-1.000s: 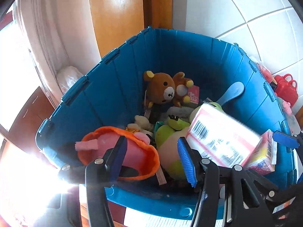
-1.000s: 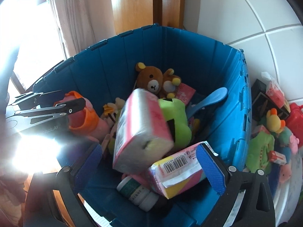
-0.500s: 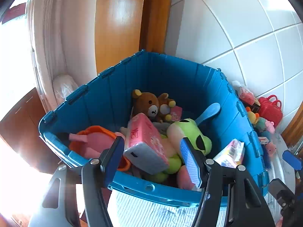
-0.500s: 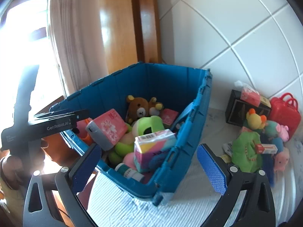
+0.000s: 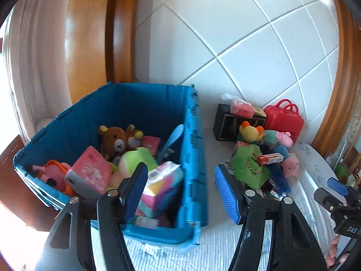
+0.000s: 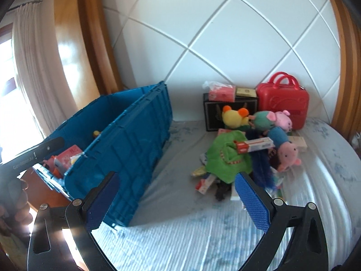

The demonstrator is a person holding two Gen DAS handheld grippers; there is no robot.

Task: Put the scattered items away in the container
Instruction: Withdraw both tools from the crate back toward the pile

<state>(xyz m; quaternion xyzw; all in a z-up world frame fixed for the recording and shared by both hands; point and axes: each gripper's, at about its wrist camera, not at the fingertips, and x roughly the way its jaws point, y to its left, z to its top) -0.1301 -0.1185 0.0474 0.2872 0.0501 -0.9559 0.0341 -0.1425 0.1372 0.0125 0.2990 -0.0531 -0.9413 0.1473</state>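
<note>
The blue crate (image 5: 194, 158) stands at the left of the bed, seen from its side wall in the right wrist view (image 6: 135, 140). In it lie a brown bear (image 5: 117, 140), a pink tissue pack (image 5: 90, 171), a colourful pack (image 5: 162, 180) and a green plush (image 5: 137, 160). My left gripper (image 5: 180, 176) is open and empty over the crate's right wall. My right gripper (image 6: 176, 178) is open and empty above the cover, between the crate and a pile: green plush (image 6: 225, 158), toothpaste box (image 6: 255, 145), pink pig (image 6: 288, 155), yellow plush (image 6: 234, 117).
A red case (image 6: 282, 101) and a black box (image 6: 214, 113) with a pink pack on top stand against the padded white headboard (image 6: 225, 33). The striped bed cover (image 6: 191, 237) fills the foreground. A curtain (image 6: 33, 67) hangs at the left, beside a wooden frame.
Both grippers pulled back from over the crate and swung right toward the pile. The pink pack and the colourful pack dropped into the crate. The left jaws stand wider.
</note>
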